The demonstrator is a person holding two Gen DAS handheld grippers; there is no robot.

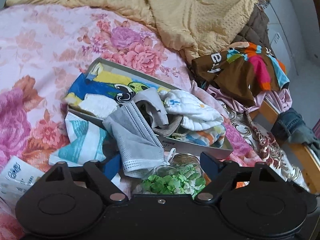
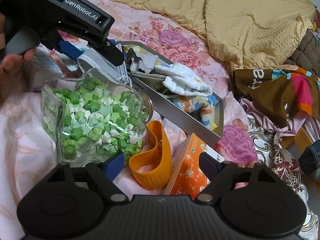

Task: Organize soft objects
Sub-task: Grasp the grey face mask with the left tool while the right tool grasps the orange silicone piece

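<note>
A shallow grey box (image 1: 200, 147) (image 2: 180, 112) lies on the flowered bedspread and holds soft items: a white quilted cloth (image 1: 192, 108) (image 2: 186, 80), a striped towel (image 1: 202, 135) (image 2: 200, 104) and a cartoon towel (image 1: 104, 84). A grey face mask (image 1: 136, 140) (image 2: 100, 63) drapes over the box's near edge. My left gripper (image 1: 160, 164) (image 2: 98, 57) is open, with the mask's lower end between its fingers and a gap on the right side. My right gripper (image 2: 161, 165) is open around an orange rubber band (image 2: 150, 160), not pressing it.
A glass jar of green paper stars (image 1: 172, 182) (image 2: 94, 116) lies just before both grippers. An orange carton (image 2: 188, 170) sits by the right finger. A yellow blanket (image 1: 180, 10) covers the far bed. A brown patterned garment (image 1: 240, 70) (image 2: 280, 92) and other clothes pile at the right edge.
</note>
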